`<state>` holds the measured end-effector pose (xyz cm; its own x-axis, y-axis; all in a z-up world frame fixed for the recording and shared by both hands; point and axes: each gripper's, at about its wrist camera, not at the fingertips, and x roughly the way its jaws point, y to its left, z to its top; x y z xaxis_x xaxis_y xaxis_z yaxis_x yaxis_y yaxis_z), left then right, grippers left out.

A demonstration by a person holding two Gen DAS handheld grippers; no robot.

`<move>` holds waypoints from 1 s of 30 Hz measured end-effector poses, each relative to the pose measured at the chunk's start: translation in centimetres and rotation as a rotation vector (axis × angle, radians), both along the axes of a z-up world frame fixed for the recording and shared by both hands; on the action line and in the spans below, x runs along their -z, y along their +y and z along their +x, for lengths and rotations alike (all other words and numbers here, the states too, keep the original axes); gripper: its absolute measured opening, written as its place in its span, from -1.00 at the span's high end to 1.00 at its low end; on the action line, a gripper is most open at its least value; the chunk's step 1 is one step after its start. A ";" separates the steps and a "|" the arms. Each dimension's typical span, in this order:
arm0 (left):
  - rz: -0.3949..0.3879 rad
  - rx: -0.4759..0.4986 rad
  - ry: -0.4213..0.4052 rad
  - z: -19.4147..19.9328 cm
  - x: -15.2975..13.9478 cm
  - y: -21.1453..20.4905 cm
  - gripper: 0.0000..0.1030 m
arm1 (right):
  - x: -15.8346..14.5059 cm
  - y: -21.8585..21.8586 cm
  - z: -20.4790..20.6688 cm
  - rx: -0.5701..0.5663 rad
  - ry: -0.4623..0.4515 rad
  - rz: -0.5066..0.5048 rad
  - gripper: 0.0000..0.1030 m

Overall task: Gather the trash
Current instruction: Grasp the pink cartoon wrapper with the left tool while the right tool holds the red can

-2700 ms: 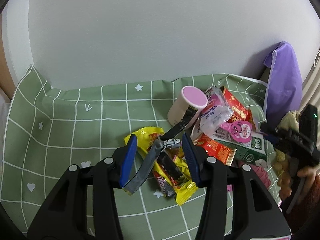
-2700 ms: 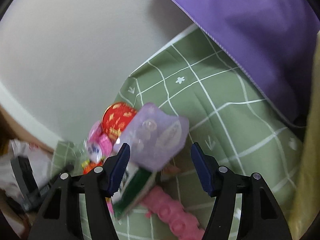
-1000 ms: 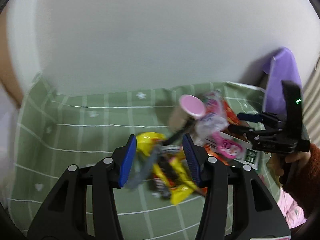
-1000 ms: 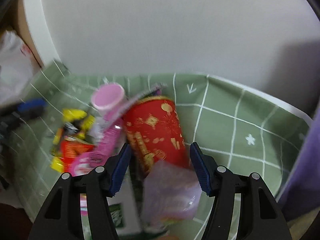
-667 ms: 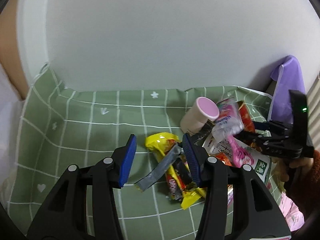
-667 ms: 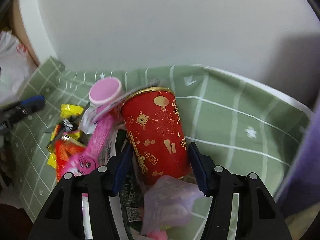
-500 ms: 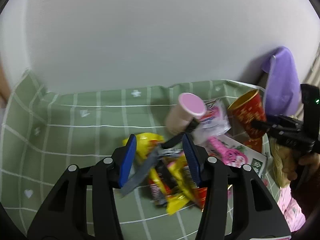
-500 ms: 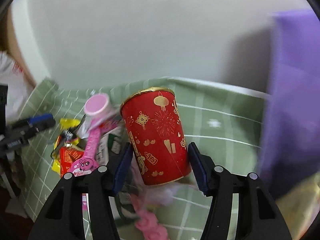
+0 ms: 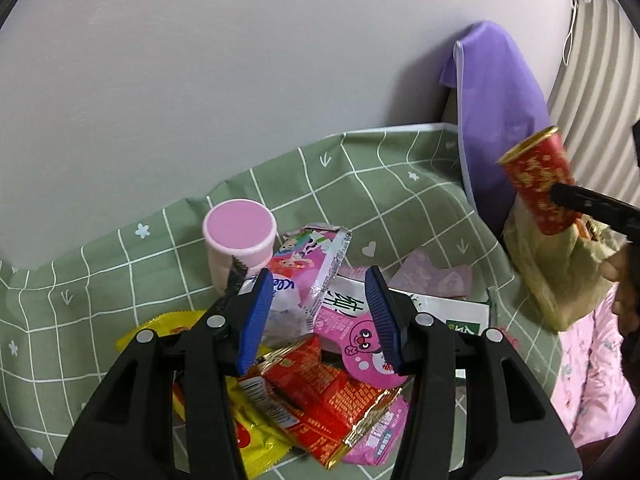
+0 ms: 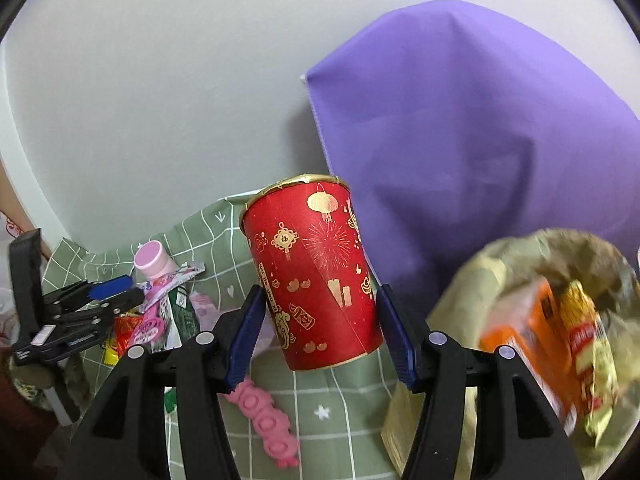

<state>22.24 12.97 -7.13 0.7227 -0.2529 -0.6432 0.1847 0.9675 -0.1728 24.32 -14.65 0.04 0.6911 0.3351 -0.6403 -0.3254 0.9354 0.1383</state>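
Holding: right gripper [image 10: 320, 330] clamps red cup [image 10: 314, 272], lifted beside paper bag [image 10: 532, 320].
Left gripper [image 9: 316, 316]: half open, empty, above wrappers [image 9: 320, 392].

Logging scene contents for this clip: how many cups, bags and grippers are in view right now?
Cups: 2 (red cup, pink cup)
Bags: 2 (purple bag, brown paper bag)
Grippers: 2 (left gripper, right gripper)
Total: 6

Red cup [image 10: 316, 272] with gold motifs, green white-grid cloth [image 9: 400, 196], purple bag [image 10: 480, 140]
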 end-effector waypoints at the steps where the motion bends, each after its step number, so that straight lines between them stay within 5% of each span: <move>1: -0.001 -0.004 -0.002 -0.1 0.1 0.1 0.12 | 0.1 -0.3 -0.3 0.004 0.003 0.007 -0.05; 8: -0.107 -0.174 0.102 1.3 2.0 4.1 0.12 | 1.5 -1.1 -2.3 0.002 0.025 0.025 -0.06; 13: -0.060 -0.149 0.199 2.7 3.9 3.1 0.12 | 2.6 -0.5 -2.3 -0.016 0.053 0.028 -0.06; 19: -0.194 -0.105 0.257 2.6 4.4 3.5 0.12 | 3.0 0.3 -2.7 -0.035 0.059 0.028 -0.06; 25: -0.171 0.116 0.137 -0.8 2.1 2.0 -0.03 | 2.8 0.1 -3.0 -0.039 0.050 0.034 -0.07; 30: -0.136 0.071 0.122 -1.3 1.7 1.9 -0.07 | 2.9 -0.2 -2.8 -0.031 0.055 0.038 -0.07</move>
<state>20.93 14.82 -8.82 0.6190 -0.3908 -0.6813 0.2214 0.9191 -0.3260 21.54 -14.89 -2.88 0.6443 0.3806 -0.6633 -0.3448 0.9188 0.1923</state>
